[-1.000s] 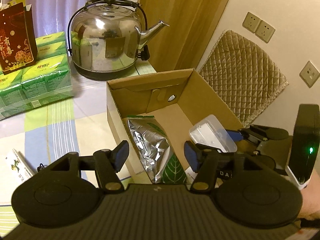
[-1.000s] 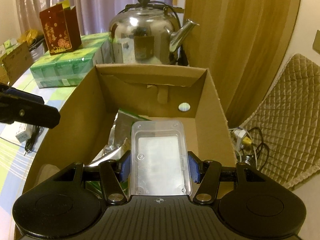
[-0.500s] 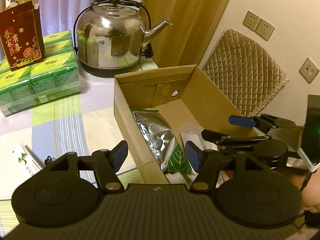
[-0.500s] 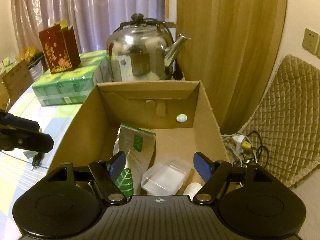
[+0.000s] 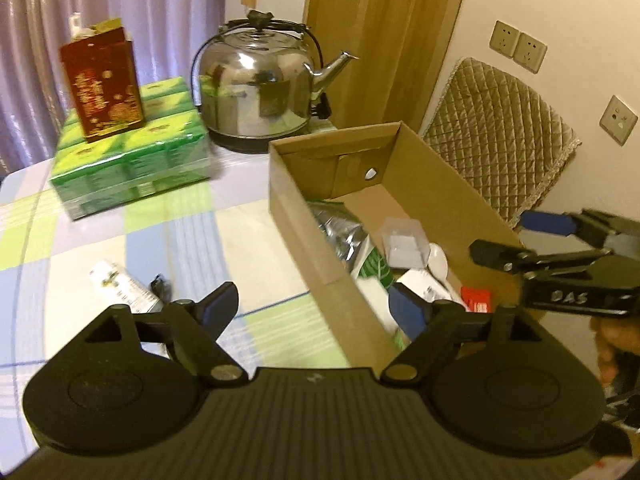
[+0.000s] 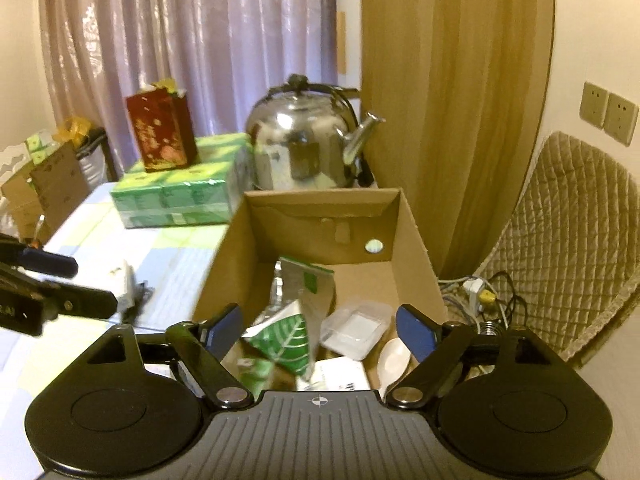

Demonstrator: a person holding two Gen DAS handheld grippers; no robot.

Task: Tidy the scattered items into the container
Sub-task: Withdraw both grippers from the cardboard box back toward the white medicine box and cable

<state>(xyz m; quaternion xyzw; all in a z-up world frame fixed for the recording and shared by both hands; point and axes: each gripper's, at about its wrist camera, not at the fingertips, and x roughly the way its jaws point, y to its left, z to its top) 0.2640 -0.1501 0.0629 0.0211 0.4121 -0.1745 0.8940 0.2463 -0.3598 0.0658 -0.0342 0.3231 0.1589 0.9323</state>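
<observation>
1. Since a second ago the right gripper [image 6: 318,330] has let go of the clear plastic case [image 6: 356,330]; its blue-tipped jaws, then clamped on the case, now stand wide apart and empty at the bottom of the right wrist view, and both cameras have pulled back from the box.
2. Left gripper [image 5: 316,308] is likewise spread with nothing between its jaws, low in the left wrist frame, straddling the near left wall of the cardboard box [image 5: 304,240].
3. "DAS" can be read in pale letters on the right gripper's black body at the right edge of the left wrist view.
4. Inside the box, centre frame, the case lies beside a silver foil pouch [image 6: 302,288] with a green leaf print, near a white spoon [image 6: 394,356] and a white carton.
5. On the checked tablecloth [image 5: 248,240], left of the box, a small white packet [image 5: 122,288] lies outside it; its print is too blurred to read.
6. Farther back, upper left, a red gift bag [image 5: 102,84] with gold characters, unreadable here, stands on green tissue packs [image 5: 132,172].
7. Behind the box stands a steel kettle [image 5: 260,92].
</observation>
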